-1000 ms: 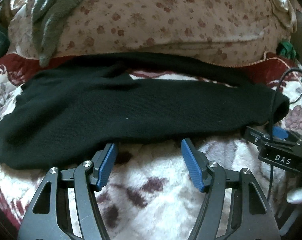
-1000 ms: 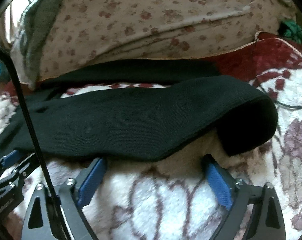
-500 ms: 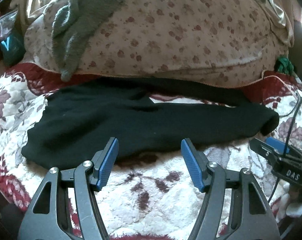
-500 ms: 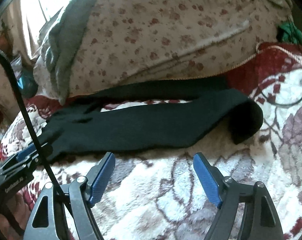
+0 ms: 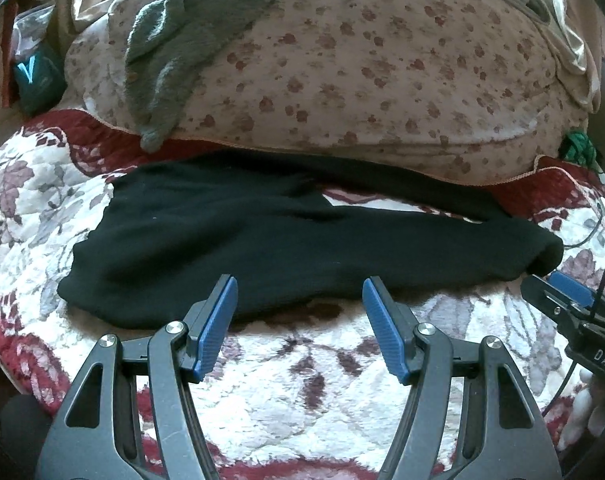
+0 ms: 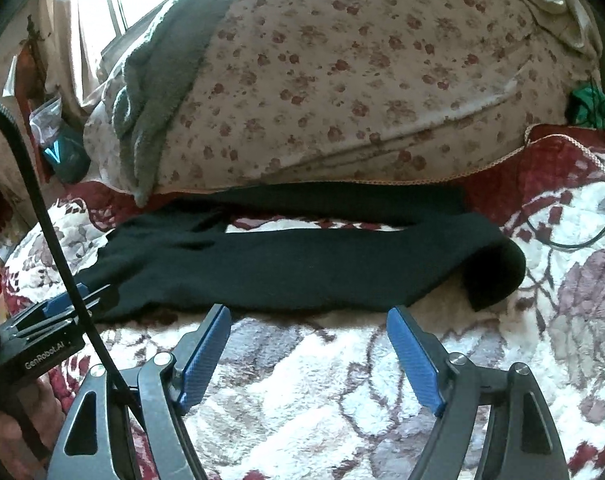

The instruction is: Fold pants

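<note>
With both the left gripper [image 5: 298, 300] and right gripper [image 6: 308, 332] held wide apart and empty, the black pants [image 5: 286, 248] — legs apparently not yet stacked — are best gripped at the near edge and folded evenly.

Both wrist cams sit low over the bed's near edge, tilted down toward the far side, left one looking from the left, right one from the right, both catching the black pants [image 5: 286, 248] [image 6: 302, 264] and flowered pillow [image 5: 382, 64] [image 6: 374, 72] close up.
</note>
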`<move>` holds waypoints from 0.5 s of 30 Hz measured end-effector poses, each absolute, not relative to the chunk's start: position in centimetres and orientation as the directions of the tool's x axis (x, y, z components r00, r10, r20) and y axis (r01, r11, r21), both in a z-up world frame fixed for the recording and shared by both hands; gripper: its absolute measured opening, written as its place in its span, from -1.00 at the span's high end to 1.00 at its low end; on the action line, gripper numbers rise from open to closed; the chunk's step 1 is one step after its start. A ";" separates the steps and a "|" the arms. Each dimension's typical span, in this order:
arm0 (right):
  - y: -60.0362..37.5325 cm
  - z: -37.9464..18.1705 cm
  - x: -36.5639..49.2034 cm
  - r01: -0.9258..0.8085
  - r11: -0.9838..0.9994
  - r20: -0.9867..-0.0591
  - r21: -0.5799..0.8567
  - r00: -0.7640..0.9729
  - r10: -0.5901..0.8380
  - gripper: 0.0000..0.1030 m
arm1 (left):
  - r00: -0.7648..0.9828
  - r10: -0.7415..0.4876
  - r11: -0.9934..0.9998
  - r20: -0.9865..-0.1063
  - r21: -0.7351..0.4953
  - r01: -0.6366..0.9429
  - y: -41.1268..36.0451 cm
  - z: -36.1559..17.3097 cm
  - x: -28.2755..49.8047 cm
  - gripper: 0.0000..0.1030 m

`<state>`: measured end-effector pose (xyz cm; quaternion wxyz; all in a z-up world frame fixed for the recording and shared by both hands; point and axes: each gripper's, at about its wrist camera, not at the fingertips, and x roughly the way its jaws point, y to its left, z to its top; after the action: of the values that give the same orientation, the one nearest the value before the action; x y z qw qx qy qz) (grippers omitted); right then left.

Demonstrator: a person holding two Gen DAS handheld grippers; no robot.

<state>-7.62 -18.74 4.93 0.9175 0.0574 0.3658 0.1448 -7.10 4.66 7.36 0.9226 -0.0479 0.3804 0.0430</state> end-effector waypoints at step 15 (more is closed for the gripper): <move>-17.3 3.9 -7.2 -0.223 0.956 -0.673 0.189 0.680 0.292 -0.54 | 0.700 0.081 0.983 -0.710 -0.059 -0.174 7.6 6.6 -7.2 -0.27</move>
<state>-7.20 -17.30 3.86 0.9153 0.0455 0.3747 0.1406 -7.16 7.58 6.60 0.9199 -0.0610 0.3812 0.0693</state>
